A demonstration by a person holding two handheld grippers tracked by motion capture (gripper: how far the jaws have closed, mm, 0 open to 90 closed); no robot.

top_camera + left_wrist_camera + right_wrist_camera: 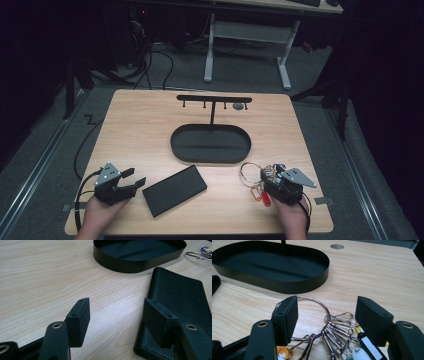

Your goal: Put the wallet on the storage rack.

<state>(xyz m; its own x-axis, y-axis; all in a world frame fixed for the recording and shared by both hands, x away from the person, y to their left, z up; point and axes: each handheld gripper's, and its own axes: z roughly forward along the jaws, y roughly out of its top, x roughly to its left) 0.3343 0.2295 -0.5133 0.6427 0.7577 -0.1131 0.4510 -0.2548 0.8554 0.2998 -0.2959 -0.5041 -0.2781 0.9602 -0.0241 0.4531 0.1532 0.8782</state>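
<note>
Left gripper (136, 179) sits at lower left of the high view, jaws spread with nothing between them, hovering over bare surface (140, 130) just left of the black wallet (174, 190), which lies flat at bottom centre. Right gripper (266, 176) at lower right has jaws spread too, straddling the key ring (312, 317) with its clips and tags, pads not pressing on it. Black oval tray (210, 143) with a hook stand (214, 99) sits mid-frame, above both grippers.
</note>
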